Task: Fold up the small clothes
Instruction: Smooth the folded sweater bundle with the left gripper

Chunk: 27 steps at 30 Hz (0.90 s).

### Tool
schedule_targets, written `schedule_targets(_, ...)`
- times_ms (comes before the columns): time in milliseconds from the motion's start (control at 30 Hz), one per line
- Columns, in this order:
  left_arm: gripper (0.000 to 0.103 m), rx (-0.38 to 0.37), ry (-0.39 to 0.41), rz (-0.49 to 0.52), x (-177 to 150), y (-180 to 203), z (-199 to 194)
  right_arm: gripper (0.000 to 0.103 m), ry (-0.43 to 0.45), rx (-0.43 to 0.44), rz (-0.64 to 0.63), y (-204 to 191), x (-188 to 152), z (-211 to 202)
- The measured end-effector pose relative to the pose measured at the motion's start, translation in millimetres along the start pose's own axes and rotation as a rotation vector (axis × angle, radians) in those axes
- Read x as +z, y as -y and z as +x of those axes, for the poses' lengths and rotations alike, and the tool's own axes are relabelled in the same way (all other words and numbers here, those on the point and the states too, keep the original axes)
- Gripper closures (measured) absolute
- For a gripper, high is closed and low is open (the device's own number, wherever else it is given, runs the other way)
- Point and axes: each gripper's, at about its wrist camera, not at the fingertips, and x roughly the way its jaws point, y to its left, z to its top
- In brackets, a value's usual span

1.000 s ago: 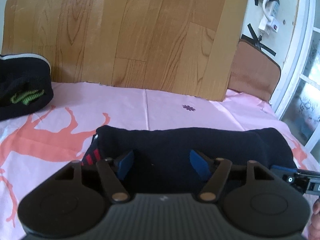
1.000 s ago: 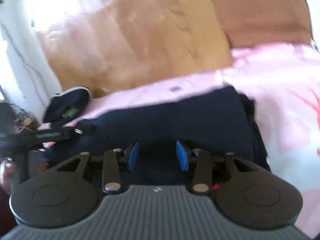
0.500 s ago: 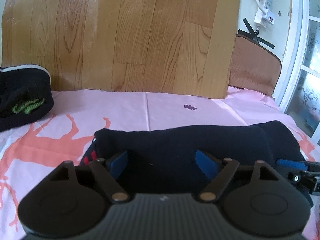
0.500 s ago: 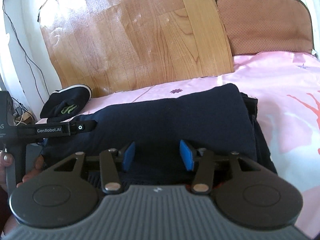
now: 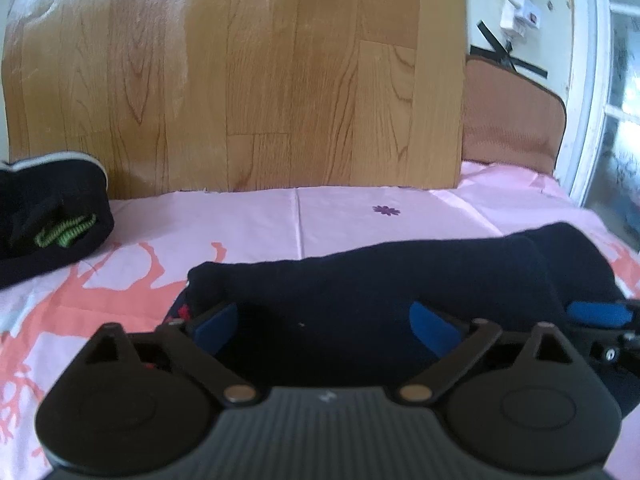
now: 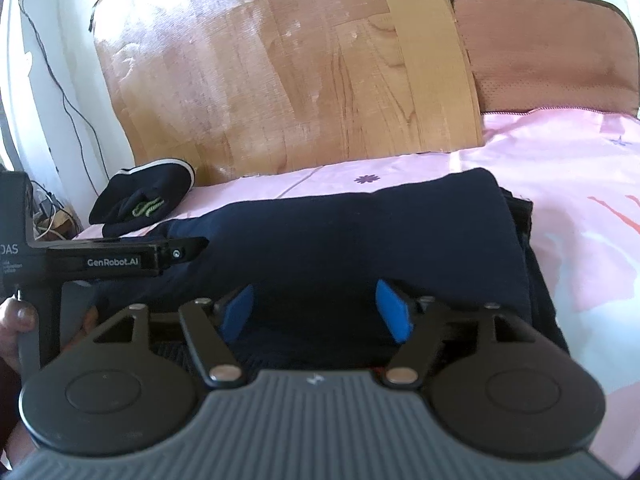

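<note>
Folded dark navy knit garment (image 5: 380,280) (image 6: 360,236) lies flat on pink bedsheet with coral branch print (image 5: 240,224) (image 6: 560,184), long axis left-right across both wrist views. Its left end shows a bit of red pattern; right end is a stacked edge with layers peeking out. Left gripper (image 5: 324,322) has blue-padded fingers (image 5: 216,322) spread wide, garment's near edge right under and between them, nothing pinched. Right gripper (image 6: 316,312) likewise spread wide, blue fingers (image 6: 394,314) over the garment's near edge, contact can't be told. In the right view the left gripper (image 6: 180,254) sits at the garment's left end, person's hand (image 6: 18,320) on its handle.

Second dark bundle with green trim and white edge (image 5: 48,216) (image 6: 144,196) rests well apart at far left of the bed. Wood-grain board (image 5: 260,80) leans behind the bed, brown padded cushion (image 5: 512,120) beside it, white window frame (image 5: 588,80) at right.
</note>
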Motion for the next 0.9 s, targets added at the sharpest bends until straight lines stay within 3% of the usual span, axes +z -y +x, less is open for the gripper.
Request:
schedule_targets(133,0.0,0.043,0.006,0.049,-1.4,8.7,-1.5,0.032,0.0,0.003,0.005,0.6,-0.1,-1.1)
schedule_targets(433,0.0,0.046,-0.01,0.057,-0.5,9.1,-0.3,0.031,-0.002,-0.001,-0.002,-0.9,0.3,-1.6)
schedule_targets(600,0.0,0.061,-0.029,0.126,-1.1,15.1,-0.2,0.031,-0.001,0.002,0.002,-0.8,0.4,-2.0)
schedule_targets(800,0.0,0.132,-0.002,0.218,-5.0,30.6,-4.7,0.031,-0.001,0.001,0.003,-1.2,0.4,-1.9)
schedule_targets(900,0.0,0.109,-0.012,0.19,-3.0,25.1,-3.6,0.031,-0.001,0.001,0.003,-1.4,0.4,-1.8)
